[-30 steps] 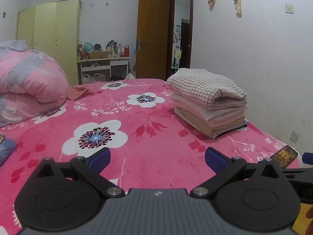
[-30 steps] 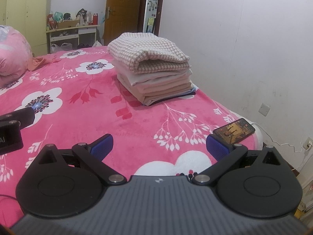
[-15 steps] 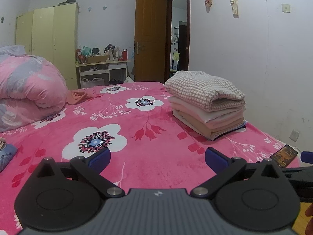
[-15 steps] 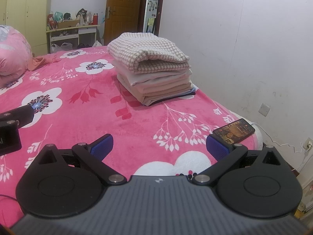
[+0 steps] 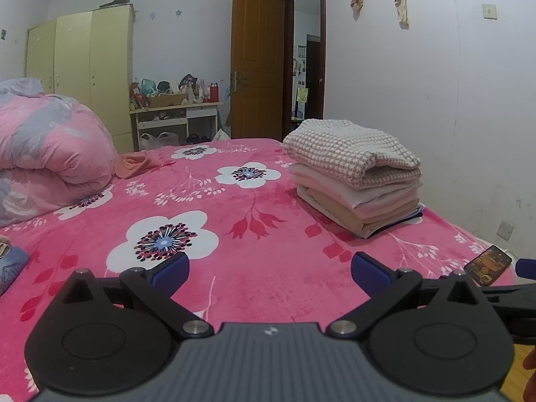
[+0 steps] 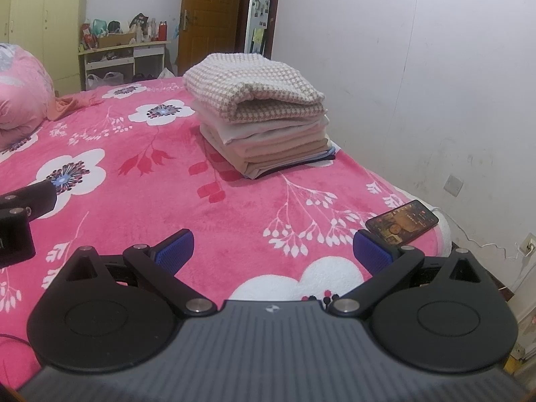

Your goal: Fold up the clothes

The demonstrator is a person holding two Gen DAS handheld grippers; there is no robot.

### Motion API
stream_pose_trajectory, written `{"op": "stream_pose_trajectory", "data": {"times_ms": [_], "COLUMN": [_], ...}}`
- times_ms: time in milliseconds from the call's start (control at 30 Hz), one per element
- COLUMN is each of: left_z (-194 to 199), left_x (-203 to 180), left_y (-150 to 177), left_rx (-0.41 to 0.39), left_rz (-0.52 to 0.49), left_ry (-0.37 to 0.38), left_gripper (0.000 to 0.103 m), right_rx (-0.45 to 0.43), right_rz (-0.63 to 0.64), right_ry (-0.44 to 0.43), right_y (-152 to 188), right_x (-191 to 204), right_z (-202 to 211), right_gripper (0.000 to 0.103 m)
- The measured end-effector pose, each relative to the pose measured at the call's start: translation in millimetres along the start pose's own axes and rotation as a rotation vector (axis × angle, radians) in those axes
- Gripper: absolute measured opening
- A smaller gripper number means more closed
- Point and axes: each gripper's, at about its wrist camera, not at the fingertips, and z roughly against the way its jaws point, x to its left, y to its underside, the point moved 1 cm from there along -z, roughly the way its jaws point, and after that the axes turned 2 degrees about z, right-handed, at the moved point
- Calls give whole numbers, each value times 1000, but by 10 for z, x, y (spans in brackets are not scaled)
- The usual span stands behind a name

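A neat stack of folded clothes point(image 5: 358, 181) point(image 6: 264, 134), topped by a checked knit, rests on the pink flowered bed near the right wall. My left gripper point(image 5: 269, 269) hovers open over the bedspread, well short of the stack, holding nothing. My right gripper point(image 6: 273, 251) is also open and empty, above the bed's near right corner. The left gripper's body point(image 6: 20, 214) shows at the left edge of the right wrist view. An orange garment point(image 5: 137, 164) lies loose by the rolled duvet. A bit of denim point(image 5: 10, 266) peeks in at the far left.
A rolled pink duvet point(image 5: 47, 164) fills the bed's left side. A phone point(image 6: 402, 222) point(image 5: 487, 264) lies at the bed's right corner, with a cable beyond it. A wardrobe point(image 5: 83, 70), a cluttered desk point(image 5: 174, 117) and an open door point(image 5: 258, 60) stand past the bed.
The left wrist view has tilted up slightly, so the stack and bed sit lower in frame. The right gripper has barely moved. Both grippers stay open.
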Motion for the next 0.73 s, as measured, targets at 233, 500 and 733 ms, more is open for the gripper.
{"op": "stream_pose_trajectory", "data": {"times_ms": [233,500,733], "left_z": [-6,-14,-16], "left_x": [24,55,65], "left_y": [6,23,30], "left_rx": [1,6,8], "left_rz": [3,8,7], "left_ry": [-1,-6,-9], "left_gripper": [103,103,103], "right_rx": [2,4,7], "right_rz": [2,9,11], "right_ry": [-2,-6,-8], "right_y": [-4,1,3], "right_x": [0,34,46], "right_z": [-12,-28,-48], "right_gripper": [102,102,102]}}
